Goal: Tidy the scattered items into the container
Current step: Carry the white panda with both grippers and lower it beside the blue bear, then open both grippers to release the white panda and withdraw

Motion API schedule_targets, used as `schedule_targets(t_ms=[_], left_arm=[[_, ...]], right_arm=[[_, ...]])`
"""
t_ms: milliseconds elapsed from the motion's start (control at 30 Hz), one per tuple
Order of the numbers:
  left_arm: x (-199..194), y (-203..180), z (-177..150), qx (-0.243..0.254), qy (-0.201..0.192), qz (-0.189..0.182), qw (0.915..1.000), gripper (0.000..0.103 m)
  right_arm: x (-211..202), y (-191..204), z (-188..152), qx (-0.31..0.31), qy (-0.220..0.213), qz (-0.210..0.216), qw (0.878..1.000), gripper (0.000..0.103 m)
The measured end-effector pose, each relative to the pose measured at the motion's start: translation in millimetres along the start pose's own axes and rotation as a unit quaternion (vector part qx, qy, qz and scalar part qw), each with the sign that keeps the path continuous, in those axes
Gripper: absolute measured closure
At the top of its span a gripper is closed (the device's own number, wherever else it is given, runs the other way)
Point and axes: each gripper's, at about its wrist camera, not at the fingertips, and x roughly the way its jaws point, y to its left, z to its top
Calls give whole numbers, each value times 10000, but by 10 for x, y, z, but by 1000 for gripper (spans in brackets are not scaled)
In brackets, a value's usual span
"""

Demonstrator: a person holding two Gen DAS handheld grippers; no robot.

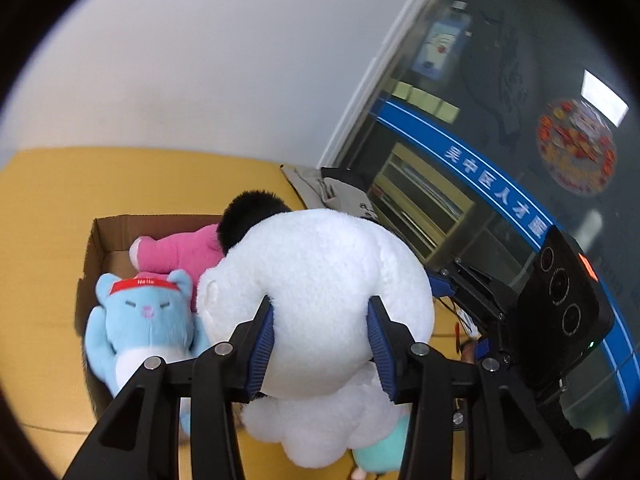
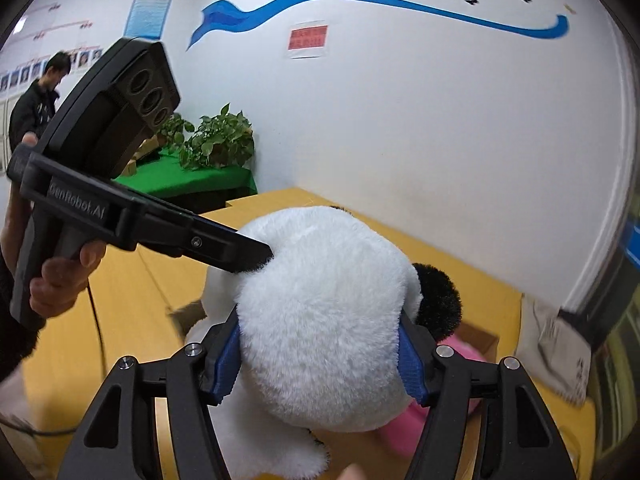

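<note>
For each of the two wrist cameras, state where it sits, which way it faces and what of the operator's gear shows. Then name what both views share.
Left wrist: sits behind the left gripper, facing down at the white panda plush over the cardboard box holding a blue cat plush and pink plush; the right gripper's body shows at right.
Right wrist: sits behind the right gripper, facing the white wall; the left gripper and the hand holding it show at left.
Shared: the panda, clamped by both grippers, and the yellow table.

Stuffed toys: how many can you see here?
4, maybe more hidden. The white panda is squeezed between both tongs. The blue cat and pink toy lie in the cardboard box. A mint-green toy peeks from under the panda.
</note>
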Motion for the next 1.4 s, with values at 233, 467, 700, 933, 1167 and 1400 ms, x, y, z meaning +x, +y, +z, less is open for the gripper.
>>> schedule_targets(t_ms=[233,467,700,933,1167,1400], left_arm=[[777,660,-106,-782,534,207,9953,60],[1085,976,-288,-1041,762,287,9912,60],[1137,816,-442,-412,904,524,9937,54],[756,740,-196,-168,385,576,9975,48],[1171,1111,16,-522,812,642,9933,44],[1575,1109,-209,89,1385,1032,9849,41]], right_arm=[[786,-432,-404,129,349,578,9976,33],[1351,-590,-638,535,1170,1209,9843,31],[1479,-493,-806,127,2113,1036,9718,12],[1169,-997,-498,1045,1328,1052,9800,15],[1791,-967,-672,1259,2011,1163,9645,50],[1835,-958,-923,1389,2340,1158,9553,51]])
